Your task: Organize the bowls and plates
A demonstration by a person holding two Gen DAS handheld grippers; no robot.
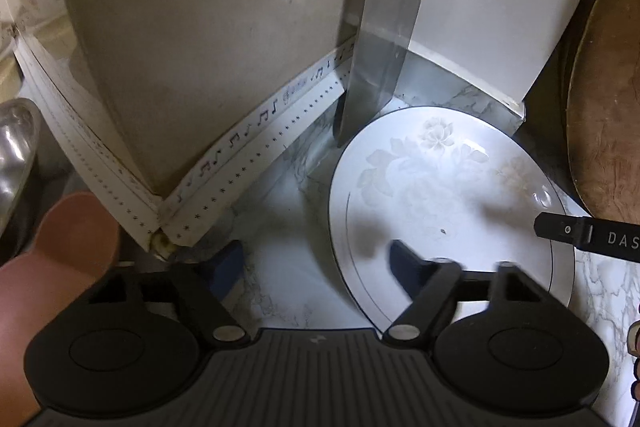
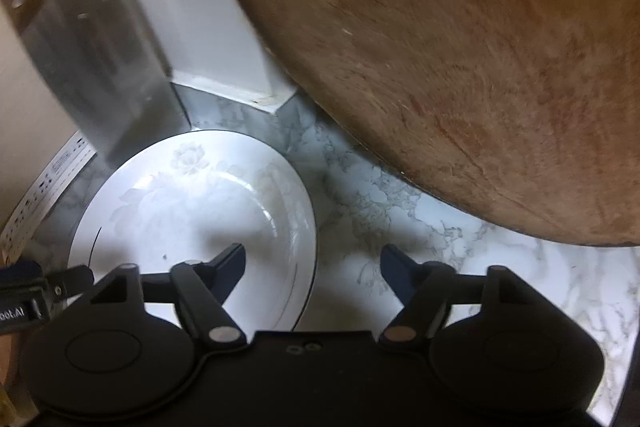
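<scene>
A white plate [image 1: 440, 195] with a pale flower pattern and a thin dark rim line lies flat on the marble counter [image 1: 280, 291]. My left gripper [image 1: 316, 261] straddles the plate's left rim: one finger hangs over the plate and the other is outside it, and the pads touch nothing. In the right wrist view the same plate [image 2: 192, 203] sits at lower left. My right gripper [image 2: 312, 257] straddles its right rim in the same way, jaws apart. Each gripper shows at the edge of the other's view, the right gripper [image 1: 560, 227] and the left gripper [image 2: 40, 291].
A large round wooden board [image 2: 440, 47] leans close on the plate's right. A steel cleaver blade [image 1: 384, 27] stands just behind the plate against the wall corner. A white trim strip [image 1: 256, 131] runs along the wall foot. A metal bowl [image 1: 16, 147] and a pinkish rounded object [image 1: 80, 227] lie at far left.
</scene>
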